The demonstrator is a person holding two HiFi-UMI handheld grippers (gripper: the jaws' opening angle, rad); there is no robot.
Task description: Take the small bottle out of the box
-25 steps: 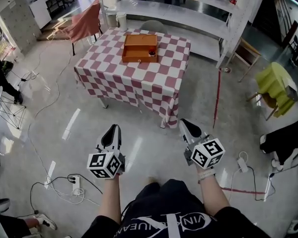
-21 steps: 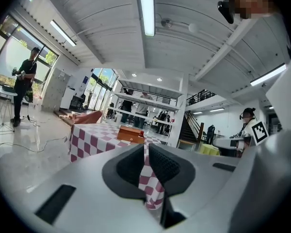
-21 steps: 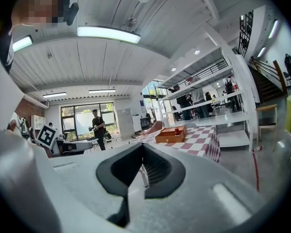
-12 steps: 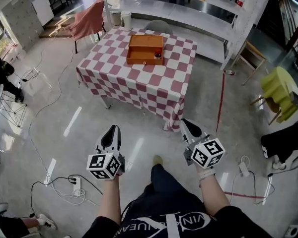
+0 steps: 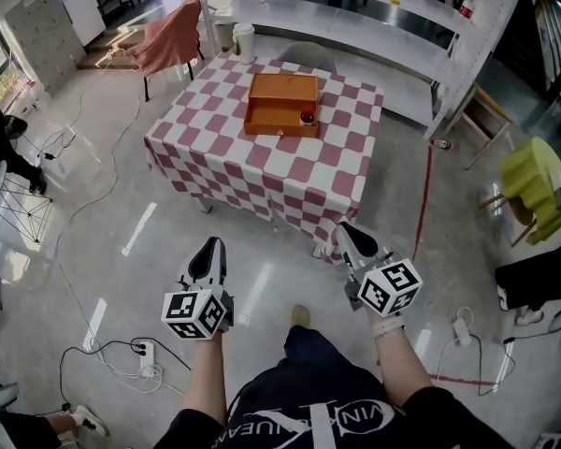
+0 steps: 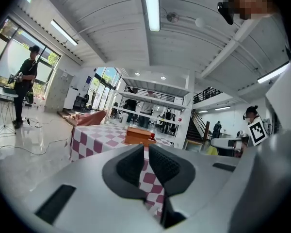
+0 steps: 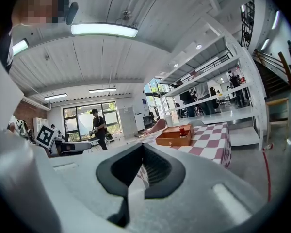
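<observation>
My left gripper (image 5: 209,245) and right gripper (image 5: 347,233) hang side by side over bare floor, well short of the table (image 5: 262,171). They point roughly level toward it and touch nothing. In the right gripper view, the right gripper's (image 7: 142,152) pads meet at the tips and hold nothing. In the left gripper view, the left gripper's (image 6: 145,150) pads are drawn together to a thin slit, with only the checked cloth showing through it.

The orange box (image 5: 280,132) sits open on the far half of the table. The small bottle (image 5: 307,117), dark with a red cap, stands upright inside it against the right end. Both gripper views show the box (image 6: 137,136) (image 7: 172,141) ahead, with the bottle's (image 6: 151,137) (image 7: 182,131) cap rising just above the rim. The rest of the box looks bare.

A white shelf rack (image 5: 355,31) stands beyond the table, with a white bin (image 5: 244,41) at its far left corner. A red line (image 5: 424,204) runs along the floor to the right, and a yellow-green chair (image 5: 528,181) stands farther right. A power strip (image 5: 141,350) and cables lie near my left side. Open floor lies between me and the table's near edge.
</observation>
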